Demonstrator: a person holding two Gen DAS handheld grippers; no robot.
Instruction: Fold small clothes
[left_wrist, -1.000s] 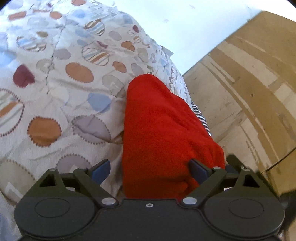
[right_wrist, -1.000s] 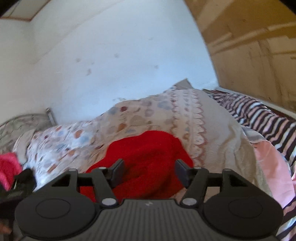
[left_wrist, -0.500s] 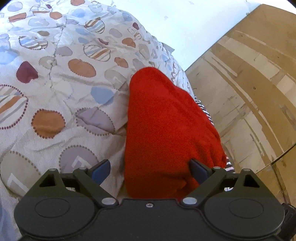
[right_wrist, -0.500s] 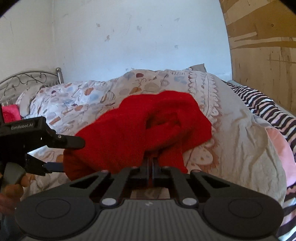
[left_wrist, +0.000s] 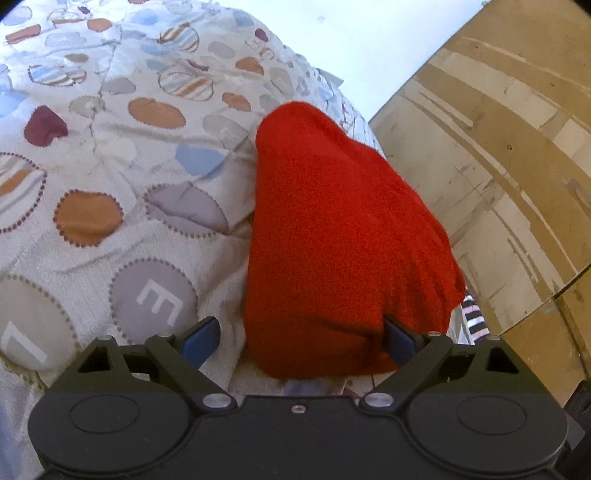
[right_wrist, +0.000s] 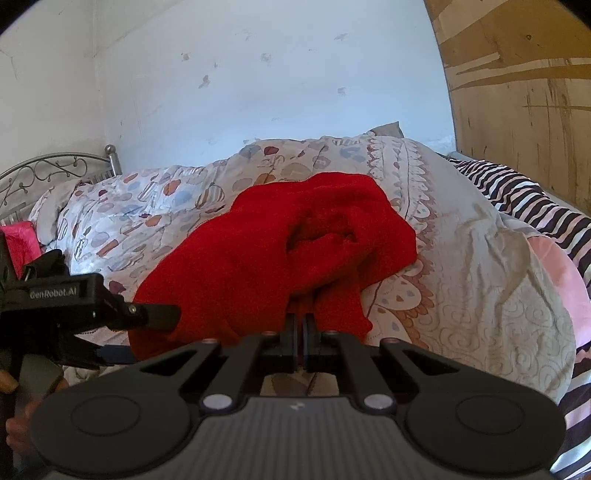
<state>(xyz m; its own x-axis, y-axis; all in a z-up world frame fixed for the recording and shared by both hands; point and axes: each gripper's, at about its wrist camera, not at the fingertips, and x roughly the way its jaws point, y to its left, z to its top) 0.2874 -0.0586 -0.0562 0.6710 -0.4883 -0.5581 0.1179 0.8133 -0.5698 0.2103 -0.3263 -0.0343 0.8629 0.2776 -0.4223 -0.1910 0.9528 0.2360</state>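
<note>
My left gripper (left_wrist: 301, 338) right finger: tip buried under the red garment (left_wrist: 343, 236).
My right gripper (right_wrist: 303, 326) pads: hidden inside red folds.
Striped sheet (left_wrist: 474, 317): mostly behind garment.

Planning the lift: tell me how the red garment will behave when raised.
The red garment probably flops: it lies bunched in soft folds. Its fuzzy knit likely grips rather than slips where the right gripper pinches an edge. Held at one edge, the rest should hang and sag.

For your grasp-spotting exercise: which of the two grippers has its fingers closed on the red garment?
The right gripper: its fingers are pressed together on the red garment. The left gripper is open, fingers spread either side of the cloth.
</note>
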